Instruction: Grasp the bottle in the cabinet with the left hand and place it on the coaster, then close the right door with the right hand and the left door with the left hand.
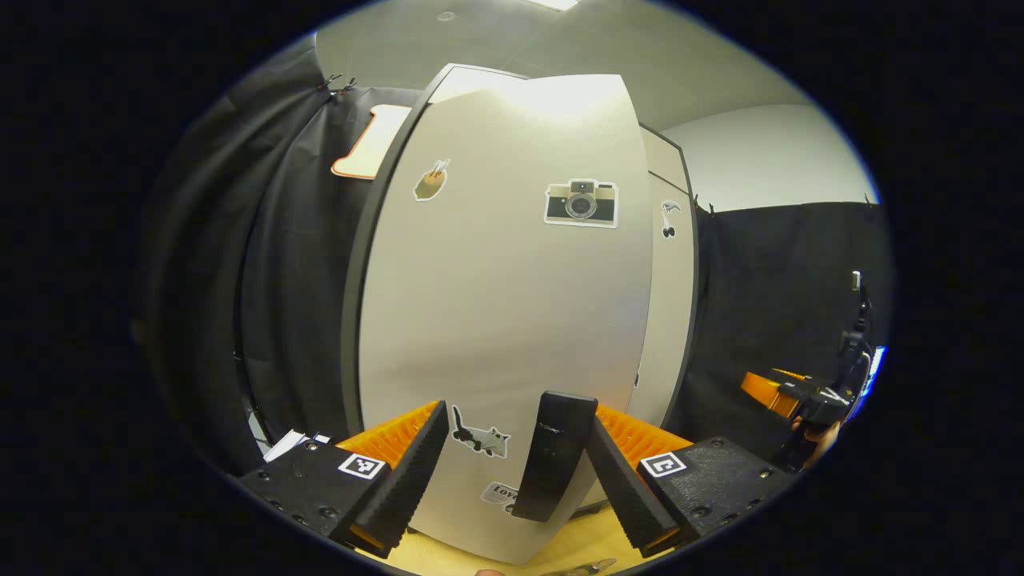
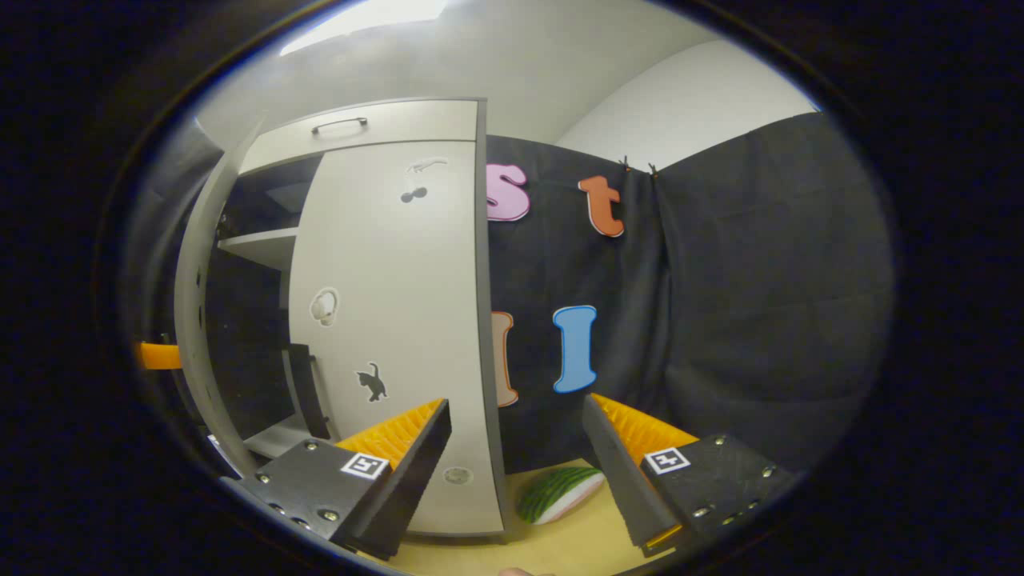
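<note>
Saw a green striped, watermelon-like piece [image 2: 558, 494] lying on the pale wooden desk [image 2: 576, 544], close to the black cloth wall [image 2: 768, 320]. Noted a white ceiling [image 2: 512, 56] with a bright light panel [image 2: 368, 20] overhead.

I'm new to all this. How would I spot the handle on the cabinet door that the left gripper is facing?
Find the pale grey cabinet; its left door, dotted with stickers, faces the left gripper. Near the door's bottom, right of the cat sticker, sits the handle: a raised black upright bar, unlike the flat stickers around it.
</note>
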